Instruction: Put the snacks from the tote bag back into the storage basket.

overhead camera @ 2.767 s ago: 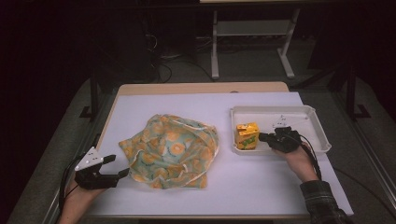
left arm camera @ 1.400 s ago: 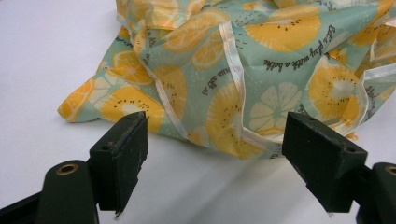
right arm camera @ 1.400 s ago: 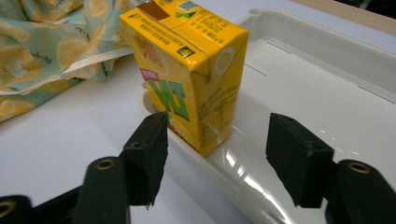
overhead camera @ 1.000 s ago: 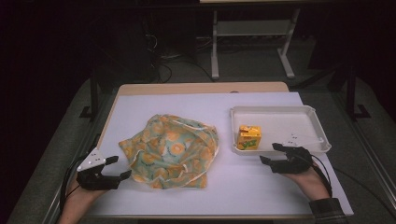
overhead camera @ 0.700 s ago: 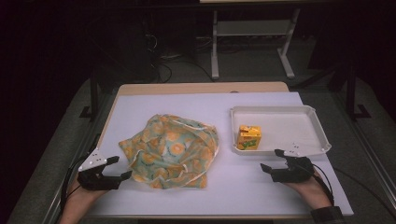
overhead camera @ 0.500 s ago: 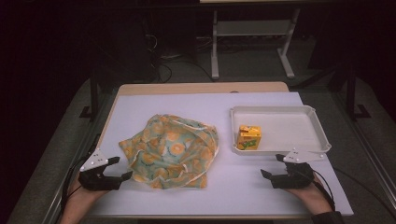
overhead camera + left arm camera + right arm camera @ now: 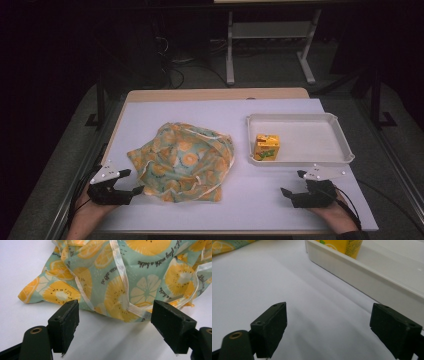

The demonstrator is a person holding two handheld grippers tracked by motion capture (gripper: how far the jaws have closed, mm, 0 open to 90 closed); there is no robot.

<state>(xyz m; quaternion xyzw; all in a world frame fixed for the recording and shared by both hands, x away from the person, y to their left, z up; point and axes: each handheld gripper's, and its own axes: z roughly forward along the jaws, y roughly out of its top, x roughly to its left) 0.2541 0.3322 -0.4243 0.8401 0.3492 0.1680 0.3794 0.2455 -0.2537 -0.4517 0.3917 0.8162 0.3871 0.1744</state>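
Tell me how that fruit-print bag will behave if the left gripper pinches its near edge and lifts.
The fruit-print bag lies crumpled in soft folds, so it will probably drape and sag rather than hold shape. Its thin, slightly glossy fabric looks light and may slip between the pads. The left gripper stands open at the white trim; gripping that seam seems the surer hold.

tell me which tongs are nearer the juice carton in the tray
Right. The right tongs sit open on the table just in front of the tray, below-right of the juice carton. The left tongs are across the table, open at the fruit-print bag.
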